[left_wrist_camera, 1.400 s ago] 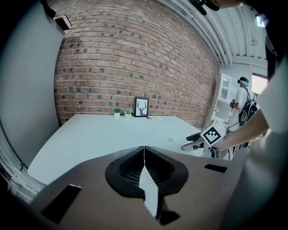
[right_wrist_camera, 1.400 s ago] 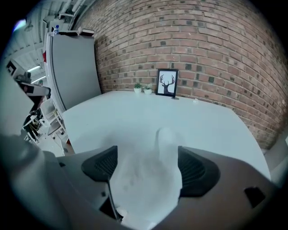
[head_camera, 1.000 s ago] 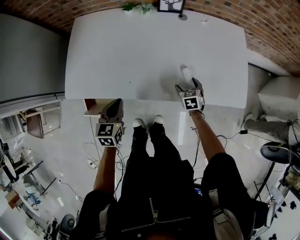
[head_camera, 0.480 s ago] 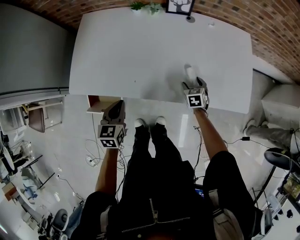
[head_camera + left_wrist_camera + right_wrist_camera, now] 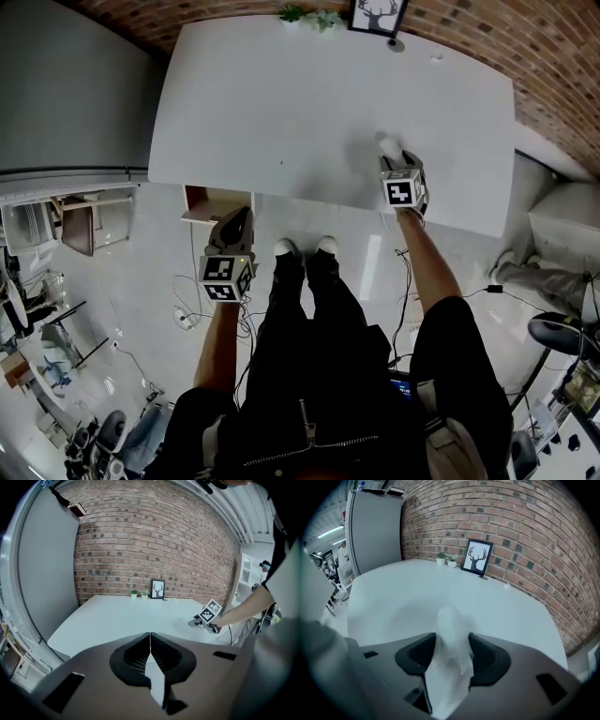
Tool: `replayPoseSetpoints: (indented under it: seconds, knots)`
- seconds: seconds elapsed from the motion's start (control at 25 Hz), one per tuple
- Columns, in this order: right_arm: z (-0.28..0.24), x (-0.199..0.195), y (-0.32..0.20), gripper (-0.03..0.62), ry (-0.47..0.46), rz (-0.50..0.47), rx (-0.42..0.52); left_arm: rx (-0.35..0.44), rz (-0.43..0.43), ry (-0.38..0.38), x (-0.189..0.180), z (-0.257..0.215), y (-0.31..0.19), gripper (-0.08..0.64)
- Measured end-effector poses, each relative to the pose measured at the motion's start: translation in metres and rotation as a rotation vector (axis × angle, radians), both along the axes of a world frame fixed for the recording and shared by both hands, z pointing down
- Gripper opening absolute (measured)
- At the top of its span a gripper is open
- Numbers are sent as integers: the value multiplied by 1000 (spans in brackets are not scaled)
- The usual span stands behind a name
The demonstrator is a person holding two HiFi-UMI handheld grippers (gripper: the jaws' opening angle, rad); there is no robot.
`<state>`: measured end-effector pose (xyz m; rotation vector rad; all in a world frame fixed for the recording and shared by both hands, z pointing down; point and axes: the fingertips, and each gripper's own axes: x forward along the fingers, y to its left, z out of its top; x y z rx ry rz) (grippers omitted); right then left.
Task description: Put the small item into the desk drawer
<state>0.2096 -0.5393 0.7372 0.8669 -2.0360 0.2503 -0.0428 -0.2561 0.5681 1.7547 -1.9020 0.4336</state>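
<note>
**Around the Room: Brick, Deer Print and Loose Cables**

A red-brown brick wall (image 5: 520,522) closes the far side. Against its foot leans a black-framed picture of a deer's antlered head (image 5: 476,557), with two small green potted plants (image 5: 446,558) just beside it. A tall plain grey panel (image 5: 375,527) stands at the left. Thin dark cables (image 5: 183,314) trail over the glossy white floor (image 5: 141,272).

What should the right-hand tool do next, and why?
Probably lift the white item off the desk: the right gripper has just been closing its fingers, which touch both sides of it, and the drawer at the left stands open.
</note>
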Motion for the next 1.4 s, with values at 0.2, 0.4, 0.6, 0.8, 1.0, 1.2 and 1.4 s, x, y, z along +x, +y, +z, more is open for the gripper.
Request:
replayPoseSetpoints:
  seconds: [0.2, 0.4, 0.6, 0.8, 1.0, 1.2, 1.4]
  knots:
    - [5, 3, 1, 172, 5, 6, -28, 0, -11, -2, -3, -1, 6, 21]
    - [-4, 3, -1, 169, -29, 16, -24, 18, -20, -4, -2, -5, 3, 21]
    - [-16, 0, 1, 167, -67, -8, 5, 37, -18, -7, 0, -11, 3, 21]
    - [-47, -6, 5, 167, -131, -33, 50, 58, -19, -16, -2, -18, 7, 21]
    - [-100, -6, 8, 167, -193, -27, 113, 95, -23, -25, -5, -33, 6, 21]
    - [-155, -10, 18, 167, -267, -48, 160, 151, -20, -38, -5, -52, -3, 21]
    - [-181, -13, 27, 167, -323, -88, 156, 208, -18, -58, 1, -75, -12, 21]
